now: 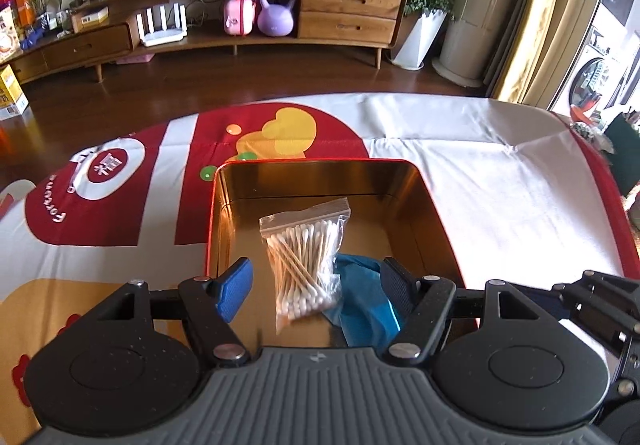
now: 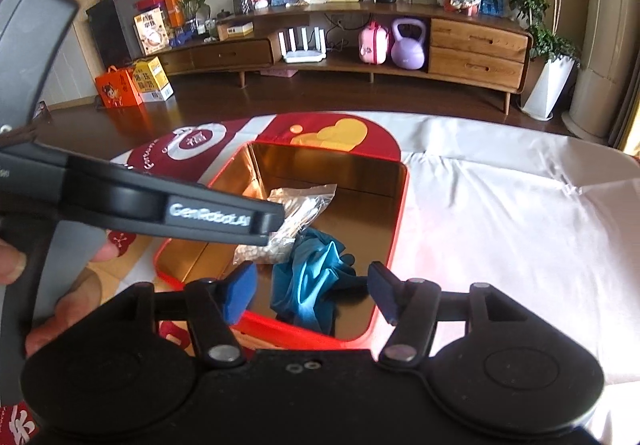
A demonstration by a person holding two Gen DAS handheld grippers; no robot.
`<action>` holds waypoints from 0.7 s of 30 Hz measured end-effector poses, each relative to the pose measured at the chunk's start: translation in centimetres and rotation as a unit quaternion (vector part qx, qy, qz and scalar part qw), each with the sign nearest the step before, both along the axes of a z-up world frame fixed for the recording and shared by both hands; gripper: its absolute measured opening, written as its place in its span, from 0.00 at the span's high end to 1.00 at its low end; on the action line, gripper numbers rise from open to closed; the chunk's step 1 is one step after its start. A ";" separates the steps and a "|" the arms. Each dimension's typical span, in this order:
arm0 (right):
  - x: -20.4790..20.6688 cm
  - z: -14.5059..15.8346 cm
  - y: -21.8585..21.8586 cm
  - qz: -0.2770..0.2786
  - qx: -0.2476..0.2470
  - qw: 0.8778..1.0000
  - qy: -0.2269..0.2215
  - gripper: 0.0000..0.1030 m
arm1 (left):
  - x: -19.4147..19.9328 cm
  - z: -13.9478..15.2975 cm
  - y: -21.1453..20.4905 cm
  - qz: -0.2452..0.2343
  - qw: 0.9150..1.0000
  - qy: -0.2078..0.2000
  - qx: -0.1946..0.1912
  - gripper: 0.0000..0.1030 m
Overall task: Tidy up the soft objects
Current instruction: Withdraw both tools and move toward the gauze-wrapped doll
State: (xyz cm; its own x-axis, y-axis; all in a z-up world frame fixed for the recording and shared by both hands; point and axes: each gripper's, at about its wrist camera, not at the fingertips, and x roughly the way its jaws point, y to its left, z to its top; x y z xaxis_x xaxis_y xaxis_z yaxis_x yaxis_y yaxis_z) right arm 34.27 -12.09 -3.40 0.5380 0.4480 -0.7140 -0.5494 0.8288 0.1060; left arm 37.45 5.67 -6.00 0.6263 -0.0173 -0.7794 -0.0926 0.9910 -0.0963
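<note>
One tin box (image 1: pixel 434 217) sits on the table, holding one clear bag of cotton swabs (image 1: pixel 306 265) and one blue cloth (image 1: pixel 362 301). Two grippers are in view. On the far cabinet: one purple kettlebell (image 1: pixel 277 11), one pink case (image 1: pixel 239 13), one white router (image 1: pixel 162 25), two light drawers (image 1: pixel 350 15).

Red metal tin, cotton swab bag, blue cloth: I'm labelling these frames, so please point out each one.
Red metal tin with gold interior (image 1: pixel 320 181), left wrist view, far inner wall.
Clear zip bag of cotton swabs (image 1: pixel 304 265), left wrist view, middle of the bag.
Crumpled blue cloth (image 2: pixel 312 277), right wrist view, centre of its folds.
</note>
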 end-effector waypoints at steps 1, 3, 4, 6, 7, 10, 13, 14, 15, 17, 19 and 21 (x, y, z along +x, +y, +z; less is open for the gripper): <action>-0.3 0.3 -0.1 -0.001 0.003 1.000 -0.002 0.38 | -0.5 0.4 -0.1 0.000 1.000 -0.004 0.001 0.32; -0.9 1.0 -0.6 -0.001 0.007 1.000 -0.007 0.38 | -1.5 1.2 -0.3 -0.002 1.000 -0.011 0.002 0.32; -1.2 1.4 -0.8 -0.002 0.009 1.000 -0.010 0.36 | -2.0 1.6 -0.3 -0.002 1.000 -0.014 0.002 0.32; -1.8 2.0 -1.2 -0.006 0.013 1.000 -0.019 0.31 | -3.0 2.4 -0.6 -0.005 1.000 -0.021 0.004 0.32; -2.1 2.3 -1.5 -0.009 0.017 1.000 -0.021 0.30 | -3.5 2.7 -0.7 -0.006 1.000 -0.026 0.006 0.32; -3.0 2.9 -2.3 -0.016 0.026 0.999 -0.024 0.28 | -5.1 3.6 -1.0 -0.009 0.999 -0.036 0.004 0.32; -3.7 3.3 -3.1 -0.022 0.032 0.999 -0.028 0.25 | -6.6 4.2 -1.4 -0.013 0.999 -0.042 0.005 0.32; -4.0 3.5 -3.4 -0.024 0.034 0.999 -0.029 0.23 | -7.1 4.4 -1.5 -0.015 0.999 -0.045 0.006 0.32; -4.3 3.6 -3.7 -0.023 0.036 0.999 -0.030 0.22 | -7.7 4.5 -1.6 -0.016 0.999 -0.048 0.006 0.32; -5.1 3.8 -4.2 -0.024 0.037 0.998 -0.036 0.18 | -8.9 4.8 -1.6 -0.015 0.999 -0.052 -0.003 0.32; -5.9 3.8 -4.6 -0.026 0.040 0.998 -0.038 0.16 | -10.0 5.0 -1.5 -0.014 0.998 -0.055 -0.013 0.31; -6.4 3.9 -5.0 -0.028 0.048 0.998 -0.035 0.16 | -11.0 5.2 -1.6 -0.016 0.998 -0.060 -0.016 0.29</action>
State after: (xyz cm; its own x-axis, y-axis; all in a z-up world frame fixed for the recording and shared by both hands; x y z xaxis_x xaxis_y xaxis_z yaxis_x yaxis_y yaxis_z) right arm 27.87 -17.10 0.49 0.6114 0.4804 -0.6288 -0.5121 0.8460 0.1484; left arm 26.43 4.12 -0.82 0.7136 -0.0621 -0.6977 -0.0470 0.9896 -0.1362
